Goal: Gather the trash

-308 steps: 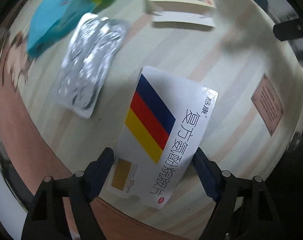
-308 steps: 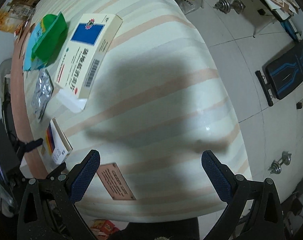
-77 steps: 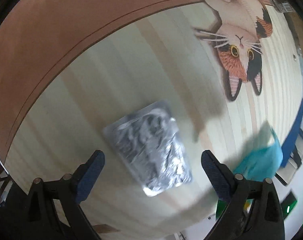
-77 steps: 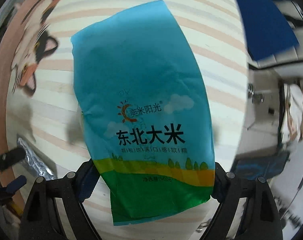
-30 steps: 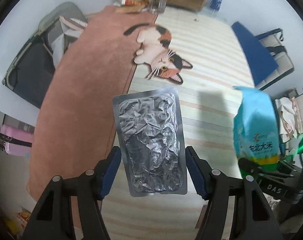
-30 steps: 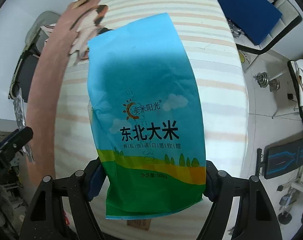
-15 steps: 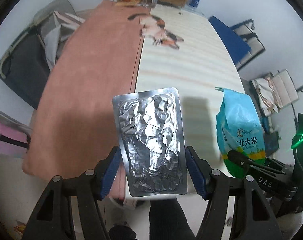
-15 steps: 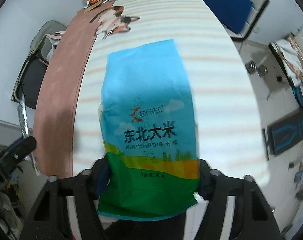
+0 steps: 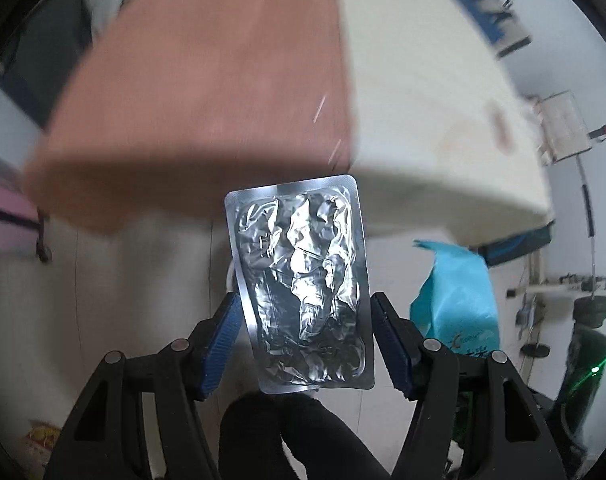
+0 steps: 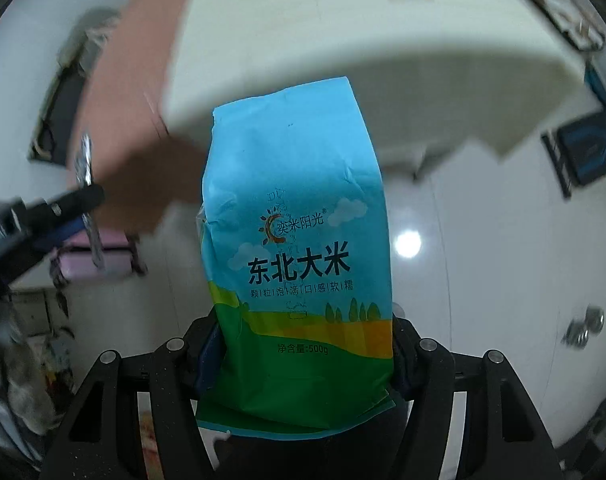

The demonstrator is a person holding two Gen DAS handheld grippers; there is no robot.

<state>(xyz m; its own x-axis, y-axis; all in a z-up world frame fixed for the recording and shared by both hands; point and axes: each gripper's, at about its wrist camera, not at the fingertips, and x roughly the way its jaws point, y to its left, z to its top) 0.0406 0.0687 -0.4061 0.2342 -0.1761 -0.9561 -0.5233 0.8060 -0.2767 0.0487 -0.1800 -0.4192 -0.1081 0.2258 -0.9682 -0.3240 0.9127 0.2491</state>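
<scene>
At frame centre, the left gripper (image 9: 303,340) has its fingers clamped on a crumpled silver foil blister pack (image 9: 301,284), while the right gripper (image 10: 303,354) grips a blue-and-green rice bag (image 10: 299,264), both off the blurred surface (image 9: 423,100) above.

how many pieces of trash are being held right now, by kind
foil blister pack: 1, clamped in the left gripper
blue and green rice bag: 1, clamped in the right gripper
total: 2
</scene>
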